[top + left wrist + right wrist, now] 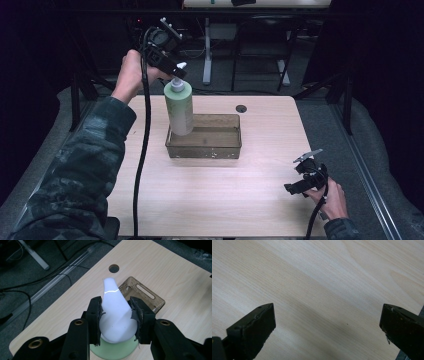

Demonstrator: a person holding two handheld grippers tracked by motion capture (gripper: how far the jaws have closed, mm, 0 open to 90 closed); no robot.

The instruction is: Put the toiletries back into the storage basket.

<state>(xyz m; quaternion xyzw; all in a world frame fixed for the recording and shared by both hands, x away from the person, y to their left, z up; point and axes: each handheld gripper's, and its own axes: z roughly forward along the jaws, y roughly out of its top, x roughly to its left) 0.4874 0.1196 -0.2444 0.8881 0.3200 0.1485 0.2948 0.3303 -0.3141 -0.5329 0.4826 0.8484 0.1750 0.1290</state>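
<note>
Both pads of the left tool (116, 320) pinch the green bottle's (179, 107) white pump head (115, 312); right tool (327, 325) spread.

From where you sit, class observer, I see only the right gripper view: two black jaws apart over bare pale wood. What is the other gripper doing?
Observer: The left gripper is shut on the white pump head of a tall pale green plastic bottle.
Operator: Where is that bottle?
Observer: Its base stands at the left end of a translucent brown rectangular plastic tray, mid-table.
Operator: Is the tray near my gripper?
Observer: No. The right gripper sits open at the light wooden table's near right corner, apart from the tray.
</note>
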